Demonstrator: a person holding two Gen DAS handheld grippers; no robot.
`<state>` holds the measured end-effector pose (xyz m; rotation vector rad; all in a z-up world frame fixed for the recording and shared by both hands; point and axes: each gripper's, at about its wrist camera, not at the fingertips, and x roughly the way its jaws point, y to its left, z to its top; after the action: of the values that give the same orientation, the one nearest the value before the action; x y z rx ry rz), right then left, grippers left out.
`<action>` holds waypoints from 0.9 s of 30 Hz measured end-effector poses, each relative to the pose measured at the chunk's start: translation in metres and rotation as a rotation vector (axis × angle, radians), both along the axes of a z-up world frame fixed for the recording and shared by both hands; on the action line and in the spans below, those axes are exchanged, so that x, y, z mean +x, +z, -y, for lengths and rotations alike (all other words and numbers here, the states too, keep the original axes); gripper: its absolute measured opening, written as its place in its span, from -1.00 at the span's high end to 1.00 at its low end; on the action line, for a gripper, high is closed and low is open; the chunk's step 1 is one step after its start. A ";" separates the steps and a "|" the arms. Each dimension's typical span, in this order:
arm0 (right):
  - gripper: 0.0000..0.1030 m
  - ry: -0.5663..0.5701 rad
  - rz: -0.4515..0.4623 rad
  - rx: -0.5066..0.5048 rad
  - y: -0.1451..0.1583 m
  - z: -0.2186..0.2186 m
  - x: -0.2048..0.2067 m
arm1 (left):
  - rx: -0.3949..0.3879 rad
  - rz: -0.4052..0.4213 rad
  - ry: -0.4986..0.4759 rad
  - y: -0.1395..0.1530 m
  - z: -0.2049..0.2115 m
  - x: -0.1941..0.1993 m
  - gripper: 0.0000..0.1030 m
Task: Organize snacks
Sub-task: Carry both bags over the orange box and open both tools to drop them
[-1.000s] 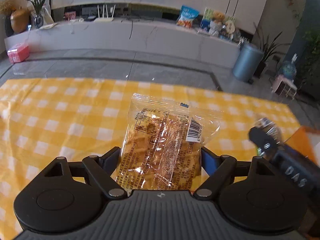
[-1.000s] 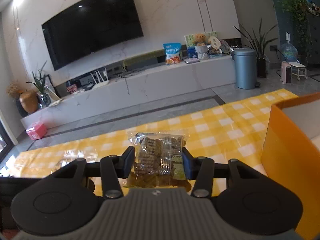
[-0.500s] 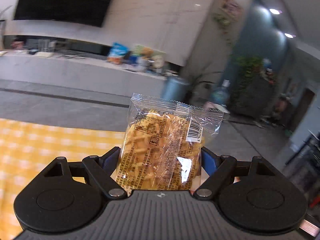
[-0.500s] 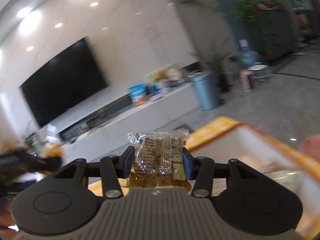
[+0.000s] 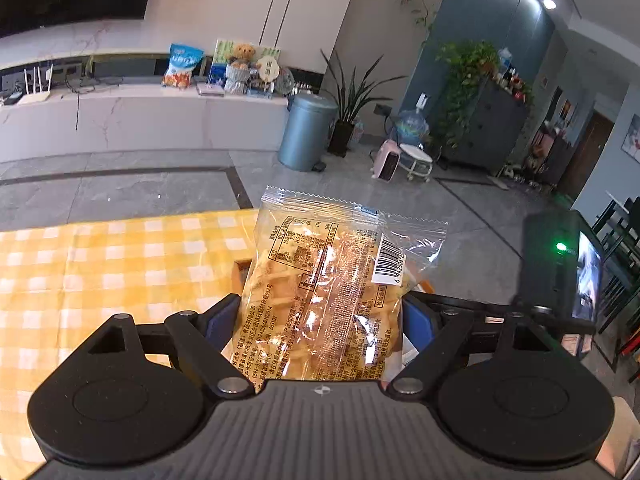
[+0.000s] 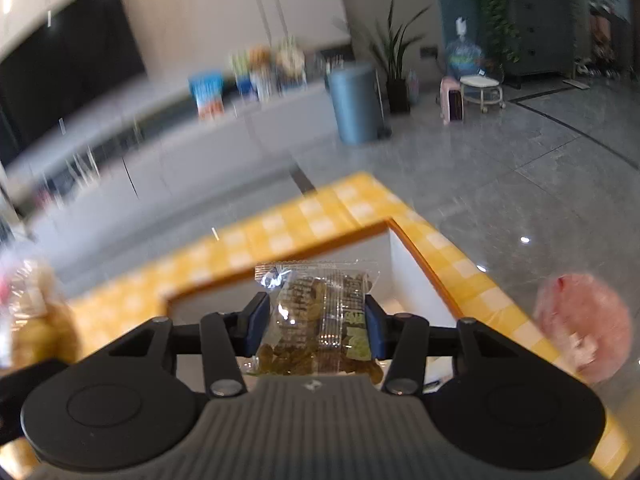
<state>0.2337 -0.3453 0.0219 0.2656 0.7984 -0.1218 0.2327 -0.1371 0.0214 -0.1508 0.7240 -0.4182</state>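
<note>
Above the orange box (image 6: 416, 258), each hand-held gripper (image 5: 322, 320) (image 6: 316, 320) clamps a snack packet (image 5: 332, 292) (image 6: 320, 320).

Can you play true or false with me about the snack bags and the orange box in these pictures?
1. The left gripper holds a clear bag of yellow waffle snacks. True.
2. The right gripper is empty. False: it pinches a small clear packet of dark snacks.
3. The small packet hangs over an open orange box with white inside walls. True.
4. The tablecloth is plain blue. False: it is yellow and white checks.
5. A blue-grey bin stands on the floor beside the long white counter. True.
</note>
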 end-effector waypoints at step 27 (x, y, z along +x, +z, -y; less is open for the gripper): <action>-0.66 -0.156 0.383 -0.002 0.068 0.019 -0.152 | 0.208 0.222 0.004 0.014 0.026 -0.091 -1.00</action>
<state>0.0820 -0.3644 0.0897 0.3370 0.3969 -0.2117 0.1416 -0.1631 0.0356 0.0895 0.5441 -0.3468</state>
